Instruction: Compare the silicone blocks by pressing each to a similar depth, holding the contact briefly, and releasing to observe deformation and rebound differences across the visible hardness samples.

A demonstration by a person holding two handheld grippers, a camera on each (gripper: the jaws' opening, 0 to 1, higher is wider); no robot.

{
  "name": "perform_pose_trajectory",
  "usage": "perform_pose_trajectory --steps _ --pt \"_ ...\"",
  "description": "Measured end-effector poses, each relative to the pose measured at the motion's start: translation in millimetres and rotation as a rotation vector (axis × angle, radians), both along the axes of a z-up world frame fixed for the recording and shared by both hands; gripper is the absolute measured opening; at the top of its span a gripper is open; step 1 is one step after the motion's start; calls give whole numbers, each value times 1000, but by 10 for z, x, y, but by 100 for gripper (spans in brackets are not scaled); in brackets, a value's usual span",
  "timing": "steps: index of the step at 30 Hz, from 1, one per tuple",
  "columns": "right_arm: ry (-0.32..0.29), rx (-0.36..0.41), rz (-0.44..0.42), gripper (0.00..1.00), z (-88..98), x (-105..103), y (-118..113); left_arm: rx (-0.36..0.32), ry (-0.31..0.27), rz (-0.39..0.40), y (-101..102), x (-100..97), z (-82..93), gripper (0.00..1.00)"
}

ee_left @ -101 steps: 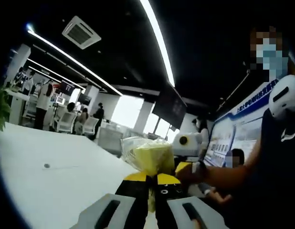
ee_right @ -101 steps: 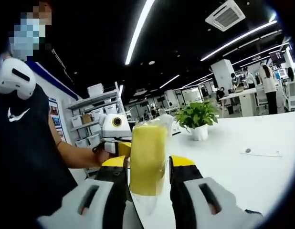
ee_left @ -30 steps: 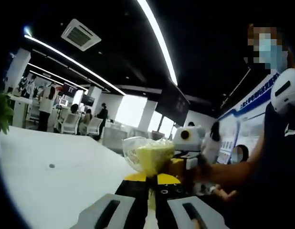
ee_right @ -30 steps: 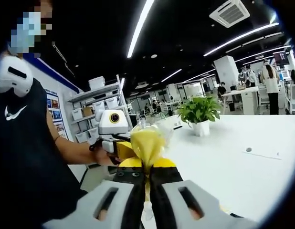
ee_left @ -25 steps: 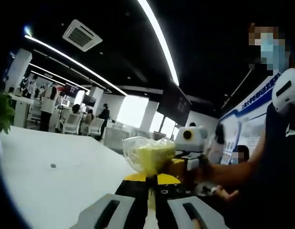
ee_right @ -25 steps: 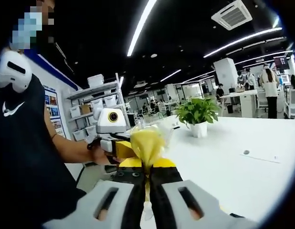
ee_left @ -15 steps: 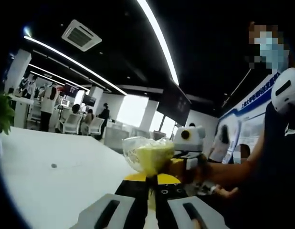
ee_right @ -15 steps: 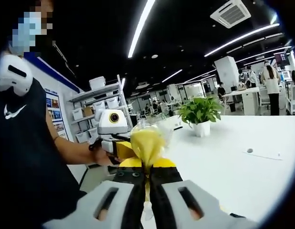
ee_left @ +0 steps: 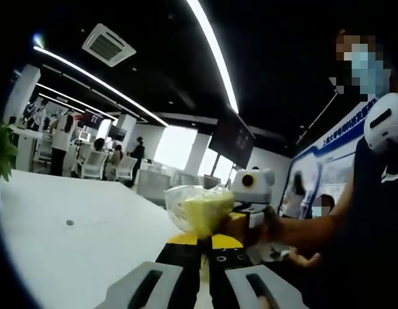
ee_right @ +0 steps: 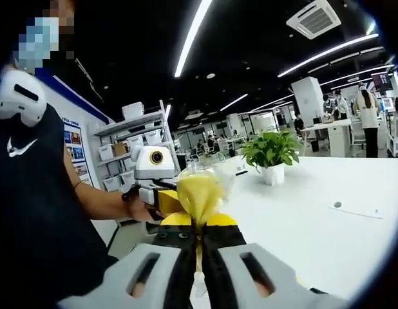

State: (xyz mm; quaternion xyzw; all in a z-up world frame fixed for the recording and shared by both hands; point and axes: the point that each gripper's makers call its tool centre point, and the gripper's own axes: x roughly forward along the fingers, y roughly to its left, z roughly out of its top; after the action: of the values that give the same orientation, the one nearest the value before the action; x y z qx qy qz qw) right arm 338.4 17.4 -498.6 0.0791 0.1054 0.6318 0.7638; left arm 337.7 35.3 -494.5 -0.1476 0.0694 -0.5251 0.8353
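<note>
In the left gripper view, the left gripper [ee_left: 203, 243] has its yellow-tipped black jaws pressed together on the lower edge of a yellow silicone block [ee_left: 204, 211] wrapped in a clear plastic bag [ee_left: 180, 205]. The block is held up in the air above the near edge of a white table [ee_left: 70, 251], pinched narrow where the jaws meet and bulging above them. Just to the right of the block, the right gripper [ee_left: 241, 222] comes in, held in the person's hand [ee_left: 270, 226], and it also touches the bagged block. A small dark speck [ee_left: 69, 223] lies on the table well to the left. In the right gripper view, the right gripper [ee_right: 199, 235] is likewise closed tight on the same yellow silicone block [ee_right: 198, 192], which is squeezed to a thin waist between the jaws and flares out above them inside the clear plastic bag [ee_right: 219, 175]. The left gripper [ee_right: 161, 201] meets the block from the left, held by a hand [ee_right: 140, 210]. A potted plant [ee_right: 271, 154] stands farther back on the white table [ee_right: 302, 225].
</note>
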Motion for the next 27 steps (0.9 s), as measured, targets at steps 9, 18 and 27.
perform_pose_trajectory --steps 9,18,27 --pt "-14 58 -30 1 74 1 35 -11 -7 15 52 26 70 0" --pt "-118 105 -186 97 193 259 -77 -47 -34 44 100 127 297 0" --pt "-106 111 -241 97 237 338 -291 -29 -55 46 121 154 339 0"
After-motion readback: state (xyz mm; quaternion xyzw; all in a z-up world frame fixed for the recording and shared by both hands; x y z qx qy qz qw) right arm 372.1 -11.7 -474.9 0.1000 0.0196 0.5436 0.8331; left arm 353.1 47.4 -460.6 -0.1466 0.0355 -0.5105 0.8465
